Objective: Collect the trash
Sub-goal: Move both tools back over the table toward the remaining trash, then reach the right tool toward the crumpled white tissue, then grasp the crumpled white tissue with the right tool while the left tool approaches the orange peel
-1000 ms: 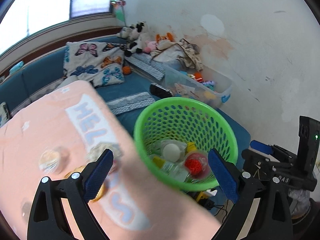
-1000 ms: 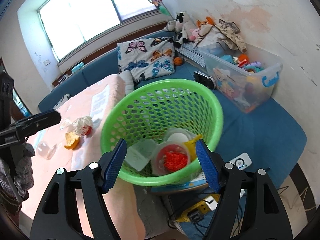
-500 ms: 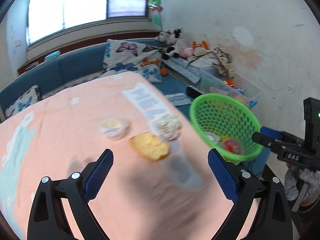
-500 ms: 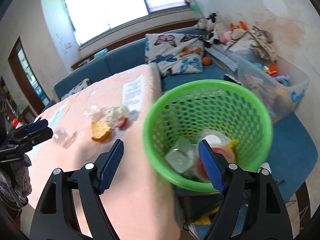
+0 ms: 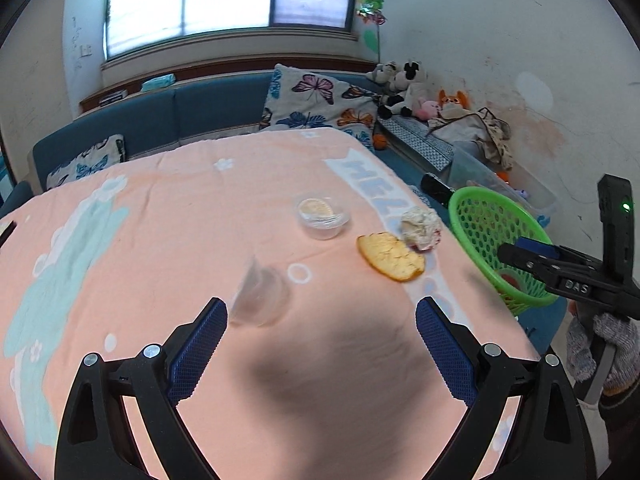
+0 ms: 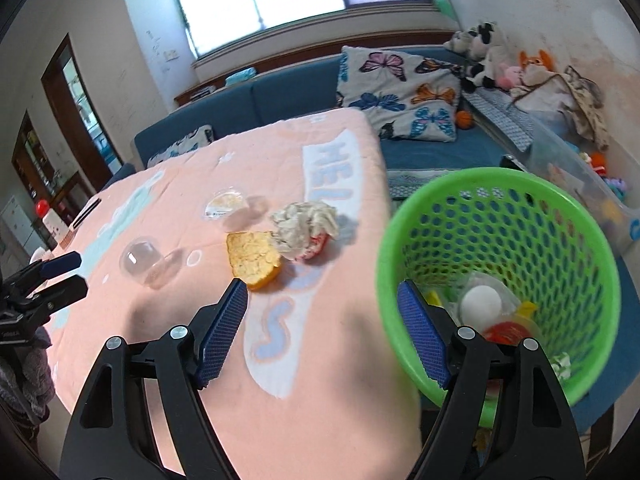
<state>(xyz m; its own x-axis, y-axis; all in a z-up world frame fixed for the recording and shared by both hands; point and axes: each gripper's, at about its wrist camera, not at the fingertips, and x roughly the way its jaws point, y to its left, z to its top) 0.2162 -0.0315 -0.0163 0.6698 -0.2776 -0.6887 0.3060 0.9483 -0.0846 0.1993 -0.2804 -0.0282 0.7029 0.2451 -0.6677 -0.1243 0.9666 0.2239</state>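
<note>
My left gripper [image 5: 322, 312] hangs open and empty over the peach tablecloth [image 5: 160, 220]. A clear plastic cup [image 5: 260, 296] lies on its side just ahead of its left finger. Farther off are a clear lidded tub [image 5: 322, 214], a piece of orange peel [image 5: 390, 256] and a crumpled paper wad [image 5: 420, 226]. My right gripper [image 6: 322, 296] is open too, with nothing between its fingers, near the table's right edge. The peel [image 6: 252, 258] and wad [image 6: 304, 228] lie just beyond it. The green basket [image 6: 520, 232], holding several pieces of trash, stands to its right, off the table.
A blue sofa [image 6: 280, 92] with butterfly cushions [image 6: 400, 88] runs behind the table. Stuffed toys [image 5: 400, 80] and a clear storage bin [image 6: 576, 168] sit along the right wall. A gloved hand [image 5: 600, 340] holds the right gripper at the table's right edge.
Both views have swung left, from the green basket onto the table. The trash on the cloth has come into full view. Both grippers stay open and empty.
</note>
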